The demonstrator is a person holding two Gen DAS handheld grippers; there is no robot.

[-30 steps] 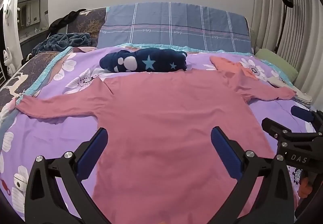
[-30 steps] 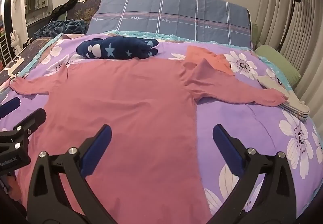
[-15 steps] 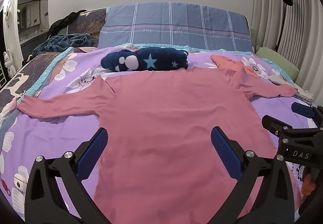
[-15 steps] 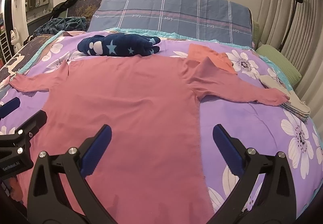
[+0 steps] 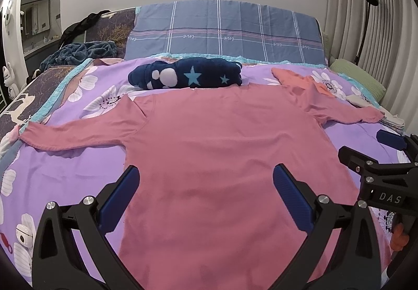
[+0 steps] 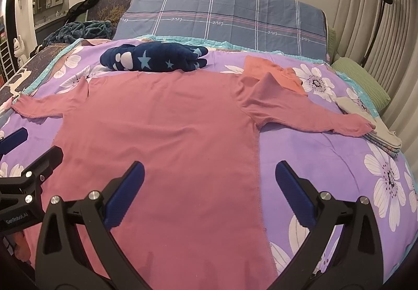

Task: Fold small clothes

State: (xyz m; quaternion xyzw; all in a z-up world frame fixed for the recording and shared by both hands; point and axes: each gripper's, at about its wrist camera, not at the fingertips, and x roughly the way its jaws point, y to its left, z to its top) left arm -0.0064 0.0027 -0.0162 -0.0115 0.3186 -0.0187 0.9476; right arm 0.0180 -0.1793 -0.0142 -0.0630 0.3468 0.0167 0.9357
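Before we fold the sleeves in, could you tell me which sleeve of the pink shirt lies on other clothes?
The sleeve on the right: it crosses the orange garment and its cuff rests on the folded pale stack. The left sleeve lies on bedding.

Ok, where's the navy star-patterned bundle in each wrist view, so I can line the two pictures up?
Left wrist: navy bundle sits upper centre, just beyond the pink shirt's neckline.
Right wrist: navy bundle sits upper left of centre, again just past the shirt's top edge.
Shared landmark: the blue plaid pillow directly behind it.
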